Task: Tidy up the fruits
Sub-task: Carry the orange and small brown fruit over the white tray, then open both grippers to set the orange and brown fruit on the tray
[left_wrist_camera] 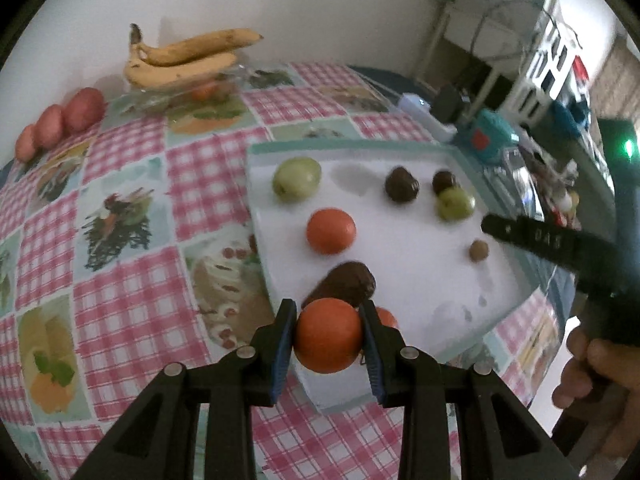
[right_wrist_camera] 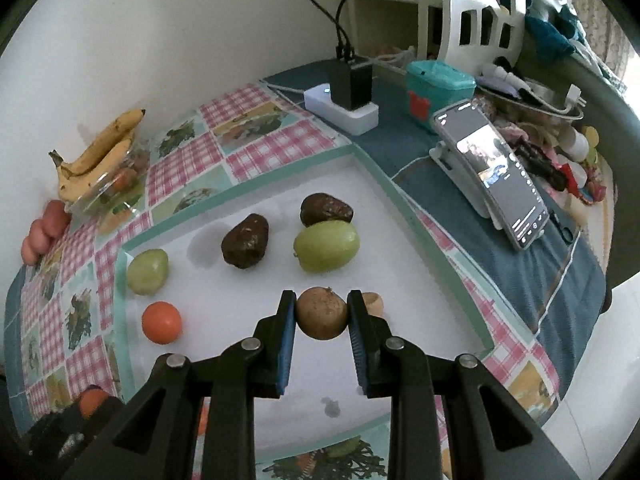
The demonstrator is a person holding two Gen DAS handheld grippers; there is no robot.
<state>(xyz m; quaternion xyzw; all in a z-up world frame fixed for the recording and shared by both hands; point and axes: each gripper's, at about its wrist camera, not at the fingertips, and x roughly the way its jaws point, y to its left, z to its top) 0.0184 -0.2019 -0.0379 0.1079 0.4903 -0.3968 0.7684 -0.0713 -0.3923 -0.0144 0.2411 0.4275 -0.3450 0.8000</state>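
Observation:
My left gripper [left_wrist_camera: 328, 314] is shut on a round orange fruit [left_wrist_camera: 327, 340], held just above the near corner of the white tray [left_wrist_camera: 256, 152]. My right gripper [right_wrist_camera: 321, 300] is shut on a small brown round fruit [right_wrist_camera: 321, 316] over the tray's [right_wrist_camera: 384, 176] middle. Two green fruits [right_wrist_camera: 147, 271] [right_wrist_camera: 326, 246], two dark brown fruits [right_wrist_camera: 245, 246] [right_wrist_camera: 326, 210] and an orange one [right_wrist_camera: 161, 322] lie on the tray. In the left wrist view a long dark brown fruit [left_wrist_camera: 344, 284] lies just beyond my left fingers.
Bananas [left_wrist_camera: 184, 60] rest on a glass bowl [right_wrist_camera: 108, 192] by the wall, with red fruits [left_wrist_camera: 64, 120] to their left. A phone on a stand [right_wrist_camera: 496, 176], a power strip [right_wrist_camera: 340, 108] and a teal box [right_wrist_camera: 440, 88] stand right of the tray. A hand [left_wrist_camera: 592, 380] holds the right gripper.

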